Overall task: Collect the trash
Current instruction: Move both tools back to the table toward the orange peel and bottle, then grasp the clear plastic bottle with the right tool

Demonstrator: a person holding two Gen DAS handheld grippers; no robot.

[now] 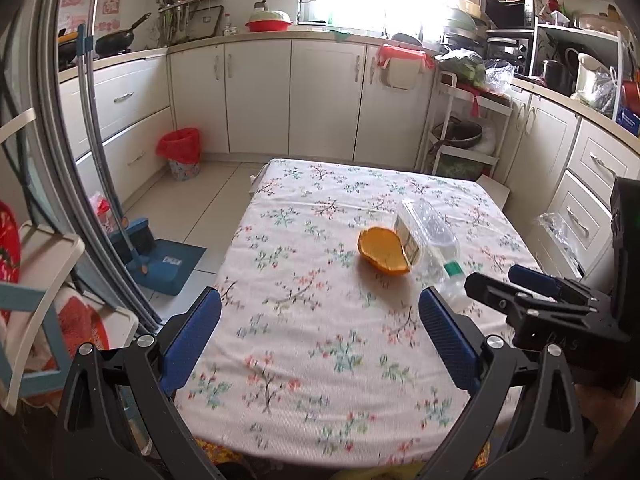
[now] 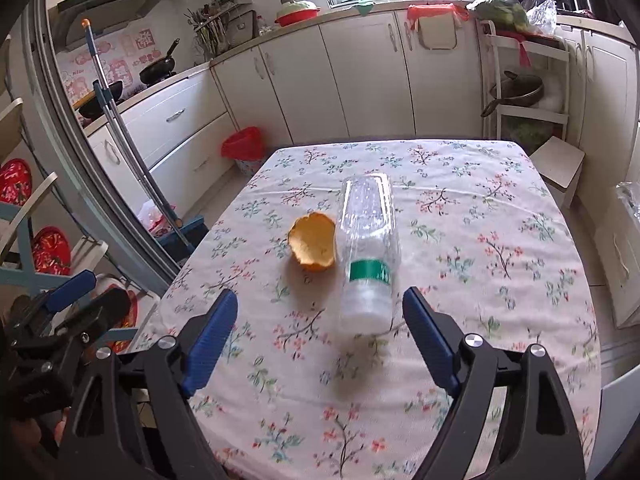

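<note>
An orange peel (image 1: 383,251) and an empty clear plastic bottle (image 1: 430,236) with a green label lie side by side on the floral tablecloth (image 1: 304,344). In the right wrist view the peel (image 2: 314,246) lies left of the bottle (image 2: 368,252). My left gripper (image 1: 320,340) is open and empty over the table's near part, short of the peel. My right gripper (image 2: 320,334) is open and empty, just short of the bottle's near end. The right gripper also shows in the left wrist view (image 1: 516,280), the left gripper in the right wrist view (image 2: 86,294).
A bin with a red bag (image 1: 182,152) stands on the floor by the far-left cabinets, also in the right wrist view (image 2: 244,150). A blue dustpan and broom (image 1: 160,258) sit left of the table. A white rack (image 1: 460,136) and a stool (image 2: 560,168) stand at the far right.
</note>
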